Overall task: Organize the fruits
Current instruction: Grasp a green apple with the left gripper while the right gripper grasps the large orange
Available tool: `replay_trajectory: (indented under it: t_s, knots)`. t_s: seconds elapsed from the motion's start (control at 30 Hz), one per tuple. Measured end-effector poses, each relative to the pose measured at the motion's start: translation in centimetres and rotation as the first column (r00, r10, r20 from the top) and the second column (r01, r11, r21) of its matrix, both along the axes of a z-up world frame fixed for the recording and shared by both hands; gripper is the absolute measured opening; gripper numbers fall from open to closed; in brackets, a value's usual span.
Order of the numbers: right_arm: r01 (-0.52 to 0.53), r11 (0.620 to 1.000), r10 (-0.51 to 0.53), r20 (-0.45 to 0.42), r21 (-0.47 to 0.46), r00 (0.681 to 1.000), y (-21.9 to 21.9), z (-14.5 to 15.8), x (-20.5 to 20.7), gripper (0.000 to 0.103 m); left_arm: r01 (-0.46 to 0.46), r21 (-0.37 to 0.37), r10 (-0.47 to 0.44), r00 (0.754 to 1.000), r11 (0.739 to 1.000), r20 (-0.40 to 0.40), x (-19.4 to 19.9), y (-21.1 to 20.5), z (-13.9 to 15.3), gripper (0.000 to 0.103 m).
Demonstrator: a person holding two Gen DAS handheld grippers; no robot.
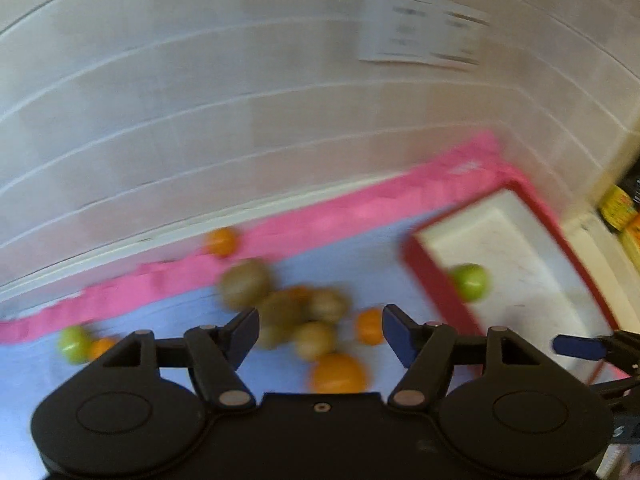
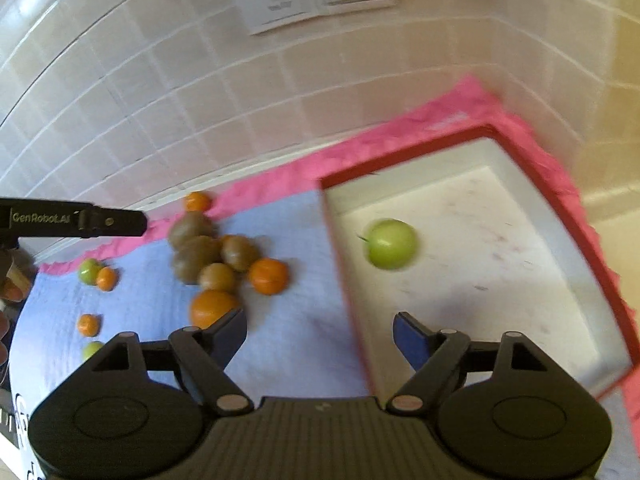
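Observation:
A red-rimmed white tray (image 2: 560,224) lies at the right with one green apple (image 2: 391,243) in it; the tray (image 1: 516,248) and apple (image 1: 470,282) also show in the left wrist view. A pile of brown kiwis (image 2: 208,254) and oranges (image 2: 269,276) sits on the blue cloth (image 2: 296,328). My right gripper (image 2: 320,338) is open and empty above the cloth by the tray's left edge. My left gripper (image 1: 320,334) is open and empty above the kiwis (image 1: 280,300) and oranges (image 1: 338,372).
A small green apple (image 2: 89,270) and small oranges (image 2: 88,325) lie at the cloth's left. A pink towel (image 2: 400,132) runs along the tiled wall (image 2: 200,100). The left gripper's body (image 2: 72,222) reaches in from the left edge.

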State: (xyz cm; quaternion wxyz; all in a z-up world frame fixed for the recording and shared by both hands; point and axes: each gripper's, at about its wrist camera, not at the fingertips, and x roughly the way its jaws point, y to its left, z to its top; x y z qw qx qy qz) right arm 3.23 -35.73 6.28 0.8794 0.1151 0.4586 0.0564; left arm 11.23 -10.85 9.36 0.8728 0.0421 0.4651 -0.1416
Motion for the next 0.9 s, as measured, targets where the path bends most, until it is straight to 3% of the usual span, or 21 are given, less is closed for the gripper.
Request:
replay_trajectory:
  t_s: [0.27, 0.43, 0.67, 0.9]
  knots:
    - [-0.1, 0.995, 0.1, 0.02, -0.031, 0.995, 7.4, -0.7, 3.0, 0.082, -0.198, 0.043, 0.2, 0.978, 0.979, -0.052, -0.8, 10.9, -1.5, 0.082]
    - [-0.12, 0.993, 0.121, 0.019, -0.009, 0.993, 10.0, -2.2, 4.4, 0.082, -0.25, 0.071, 0.254, 0.965, 0.966, -0.064, -2.8, 15.3, -4.1, 0.082]
    - [-0.123, 0.992, 0.122, -0.043, -0.016, 0.992, 12.1, -5.3, 6.5, 0.082, -0.275, 0.006, 0.274, 0.955, 0.961, -0.115, -5.2, 18.3, -7.8, 0.082]
    - [-0.089, 0.996, 0.09, -0.107, 0.012, 0.99, 12.3, -9.0, 7.9, 0.082, -0.203, 0.025, 0.205, 0.971, 0.979, -0.121, -5.7, 16.2, -10.5, 0.081]
